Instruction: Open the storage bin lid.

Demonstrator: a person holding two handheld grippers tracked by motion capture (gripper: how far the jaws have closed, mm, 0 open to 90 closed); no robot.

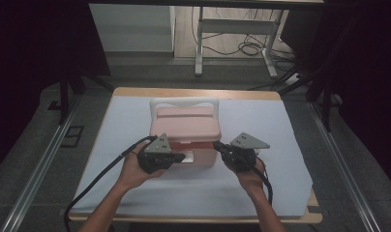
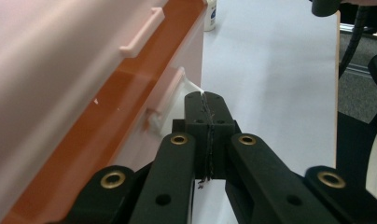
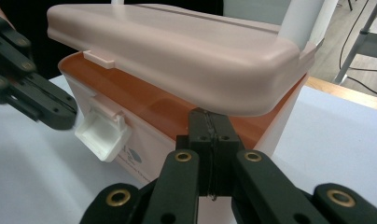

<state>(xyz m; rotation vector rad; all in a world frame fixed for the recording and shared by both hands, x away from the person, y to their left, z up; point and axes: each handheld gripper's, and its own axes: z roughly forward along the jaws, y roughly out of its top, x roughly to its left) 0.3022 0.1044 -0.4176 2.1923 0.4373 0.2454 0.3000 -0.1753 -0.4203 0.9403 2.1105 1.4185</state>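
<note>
Pink box centred on tabletop | latch released, lid raised | left tongs, right tongs closed, empty | step judged: lid opening | next: lifting required

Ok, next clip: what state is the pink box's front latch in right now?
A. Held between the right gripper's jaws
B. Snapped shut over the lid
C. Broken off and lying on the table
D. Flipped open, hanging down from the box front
D: in the right gripper view the white latch hangs open off the front of the pink box, below the lid, whose front edge sits raised off the box rim.
</note>
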